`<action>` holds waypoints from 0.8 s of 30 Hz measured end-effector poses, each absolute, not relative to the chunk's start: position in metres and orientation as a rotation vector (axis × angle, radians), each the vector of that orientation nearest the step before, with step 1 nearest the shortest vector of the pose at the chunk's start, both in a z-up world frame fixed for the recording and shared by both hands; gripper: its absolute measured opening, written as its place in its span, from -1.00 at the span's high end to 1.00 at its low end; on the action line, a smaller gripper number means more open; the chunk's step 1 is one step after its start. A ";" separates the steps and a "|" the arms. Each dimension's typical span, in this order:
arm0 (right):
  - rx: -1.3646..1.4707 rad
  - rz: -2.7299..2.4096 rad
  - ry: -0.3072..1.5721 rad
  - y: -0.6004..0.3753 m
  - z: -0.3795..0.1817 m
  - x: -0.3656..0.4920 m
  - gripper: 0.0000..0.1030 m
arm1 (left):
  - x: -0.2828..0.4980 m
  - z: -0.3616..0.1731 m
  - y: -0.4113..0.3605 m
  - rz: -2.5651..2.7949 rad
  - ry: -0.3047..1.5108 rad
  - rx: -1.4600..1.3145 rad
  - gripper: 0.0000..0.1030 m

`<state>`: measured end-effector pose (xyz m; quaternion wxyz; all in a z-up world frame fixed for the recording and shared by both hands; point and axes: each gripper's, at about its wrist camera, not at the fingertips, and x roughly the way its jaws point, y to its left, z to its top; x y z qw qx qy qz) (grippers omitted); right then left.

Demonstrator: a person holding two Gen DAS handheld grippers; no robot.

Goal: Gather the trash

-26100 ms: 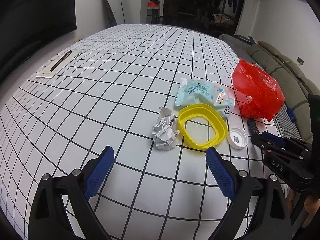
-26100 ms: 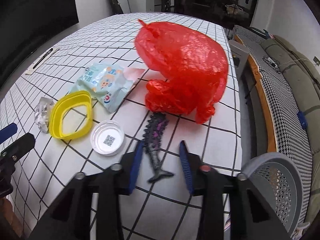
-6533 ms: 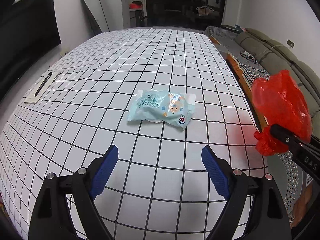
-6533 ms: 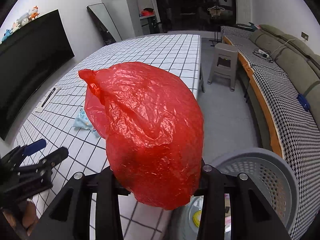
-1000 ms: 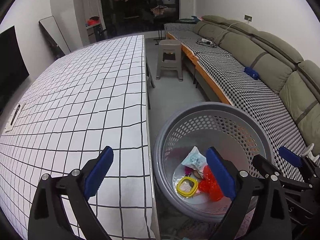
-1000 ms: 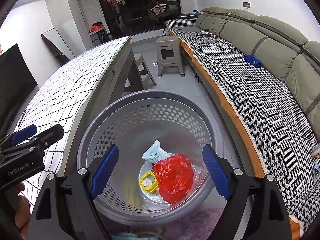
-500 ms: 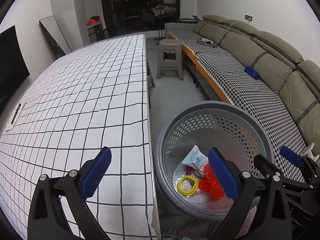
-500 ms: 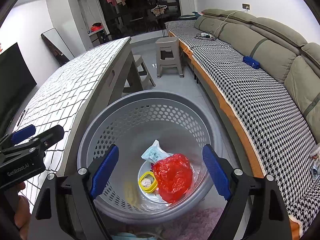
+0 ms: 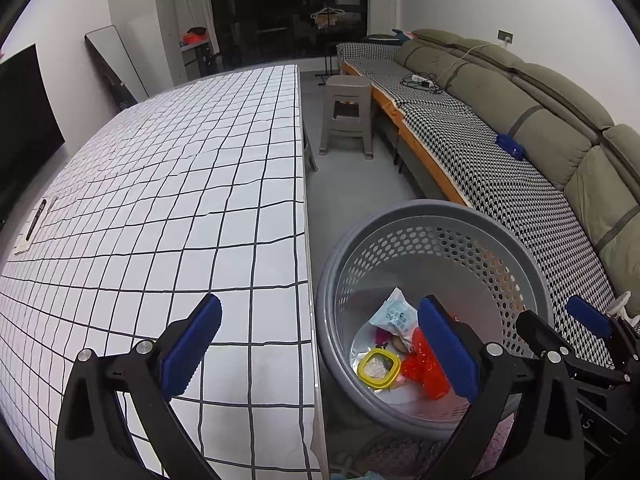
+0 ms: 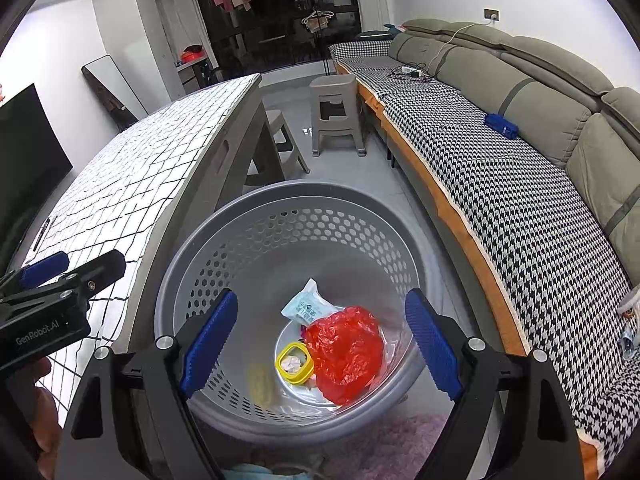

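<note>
Left gripper fingers wider, empty

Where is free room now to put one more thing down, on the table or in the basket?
The checked tablecloth is bare from its near edge beside the grey basket to the far end; only a pen on paper lies at its left border. The basket floor is crowded: red bag, yellow ring, blue packet. Both tongs are open and empty.

All the trash sits in the grey perforated basket: crumpled red plastic bag, yellow ring lid beside it, pale blue wipes packet behind.
</note>
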<state>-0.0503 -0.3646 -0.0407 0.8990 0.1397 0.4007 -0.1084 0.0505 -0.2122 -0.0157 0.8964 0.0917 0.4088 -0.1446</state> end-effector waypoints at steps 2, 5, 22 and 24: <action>0.288 -0.225 0.830 -0.364 -0.041 -0.051 -0.59 | 0.050 -0.018 -0.213 -0.296 0.852 0.195 -0.88; 0.286 -0.225 0.831 -0.364 -0.041 -0.051 -0.59 | 0.050 -0.019 -0.214 -0.291 0.854 0.199 -0.88; 0.284 -0.230 0.827 -0.365 -0.040 -0.053 -0.59 | 0.047 -0.021 -0.218 -0.305 0.842 0.210 -0.88; 0.284 -0.231 0.827 -0.366 -0.040 -0.053 -0.59 | 0.046 -0.021 -0.219 -0.308 0.839 0.212 -0.88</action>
